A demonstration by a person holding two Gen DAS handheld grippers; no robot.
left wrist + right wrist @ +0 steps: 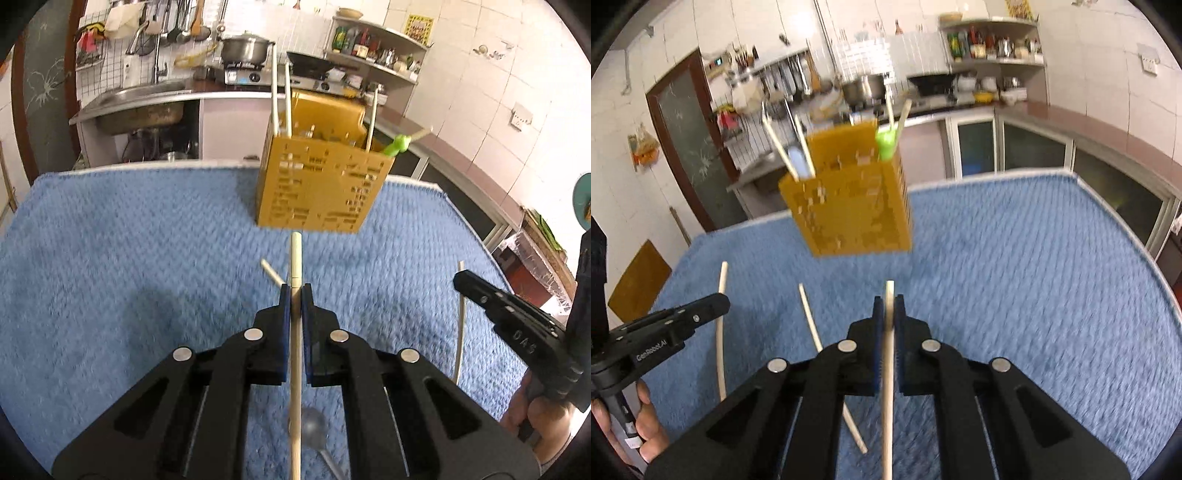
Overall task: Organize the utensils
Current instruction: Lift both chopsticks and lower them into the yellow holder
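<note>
A yellow perforated utensil holder (pixel 321 184) stands on the blue towel (pixel 129 258) and holds several chopsticks and a green utensil (pixel 398 144). My left gripper (pixel 294 291) is shut on a wooden chopstick (pixel 295 258) pointing at the holder. My right gripper (pixel 888 302) is shut on a pale chopstick (pixel 888 369), short of the holder (pixel 849 206). Loose chopsticks lie on the towel (pixel 721 332), (pixel 812 325). A grey spoon (pixel 314 424) lies under the left gripper. The right gripper also shows in the left view (pixel 461 280), the left gripper in the right view (pixel 724 301).
Behind the table are a sink (pixel 140 107), a stove with a pot (pixel 245 50) and shelves with bottles (pixel 373 48). A counter (pixel 1108 136) runs along the right wall. A yellow board (pixel 639 280) leans left of the table.
</note>
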